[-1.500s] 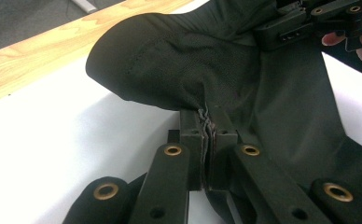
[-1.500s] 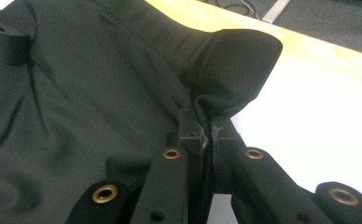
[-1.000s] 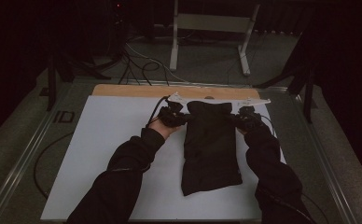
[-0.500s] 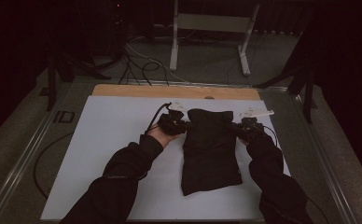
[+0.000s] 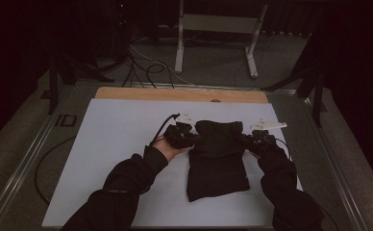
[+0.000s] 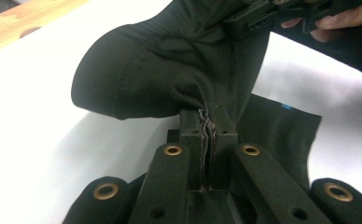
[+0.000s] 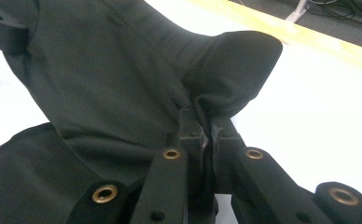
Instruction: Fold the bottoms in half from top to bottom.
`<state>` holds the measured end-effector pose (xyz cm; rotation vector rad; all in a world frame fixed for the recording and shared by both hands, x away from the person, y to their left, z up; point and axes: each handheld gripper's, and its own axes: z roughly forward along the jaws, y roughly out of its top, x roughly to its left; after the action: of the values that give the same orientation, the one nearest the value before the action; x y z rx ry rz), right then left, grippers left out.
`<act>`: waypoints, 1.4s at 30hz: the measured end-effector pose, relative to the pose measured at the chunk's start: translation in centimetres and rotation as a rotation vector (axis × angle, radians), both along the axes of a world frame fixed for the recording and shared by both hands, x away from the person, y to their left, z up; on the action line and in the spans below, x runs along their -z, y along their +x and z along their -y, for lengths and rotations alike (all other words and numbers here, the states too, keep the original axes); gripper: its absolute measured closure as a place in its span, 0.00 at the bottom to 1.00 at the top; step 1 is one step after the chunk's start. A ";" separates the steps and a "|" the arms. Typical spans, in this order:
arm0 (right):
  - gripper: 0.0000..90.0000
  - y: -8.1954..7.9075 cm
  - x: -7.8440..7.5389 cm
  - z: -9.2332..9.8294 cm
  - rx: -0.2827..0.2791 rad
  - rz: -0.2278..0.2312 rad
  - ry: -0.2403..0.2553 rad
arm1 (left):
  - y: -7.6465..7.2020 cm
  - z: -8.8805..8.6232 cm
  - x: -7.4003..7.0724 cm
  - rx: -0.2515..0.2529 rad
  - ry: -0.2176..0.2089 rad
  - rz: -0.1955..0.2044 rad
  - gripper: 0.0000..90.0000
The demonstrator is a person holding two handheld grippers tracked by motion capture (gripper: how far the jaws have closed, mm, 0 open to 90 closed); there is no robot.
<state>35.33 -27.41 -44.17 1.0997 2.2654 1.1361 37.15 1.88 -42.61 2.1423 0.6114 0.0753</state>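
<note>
Both grippers, left [image 5: 188, 139] & right [image 5: 250, 140], pinch tight on the black cloth [image 5: 217, 159]. Uneven pull could make it slip or bunch on the surface [image 5: 112, 144].

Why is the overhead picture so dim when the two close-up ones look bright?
High view: the room is dark, only the white mat is lit, and the black garment loses detail. Left gripper view: the mat glares white and the weave is sharp. Right gripper view: similar glare, the wooden edge soft.
</note>
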 end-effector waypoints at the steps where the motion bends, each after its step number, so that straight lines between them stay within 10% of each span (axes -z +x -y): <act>1: 0.96 -0.2 0.0 0.0 -0.001 0.000 -0.004 | -0.2 0.0 0.0 0.003 -0.002 -0.001 0.97; 42: 0.96 -6.8 2.7 -0.3 -0.072 -0.060 -0.026 | -5.9 -0.9 3.8 0.042 0.039 -0.060 0.97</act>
<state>28.54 -27.16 -46.90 1.0637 2.3762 1.1123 31.26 2.74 -46.44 2.2012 0.6033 0.0004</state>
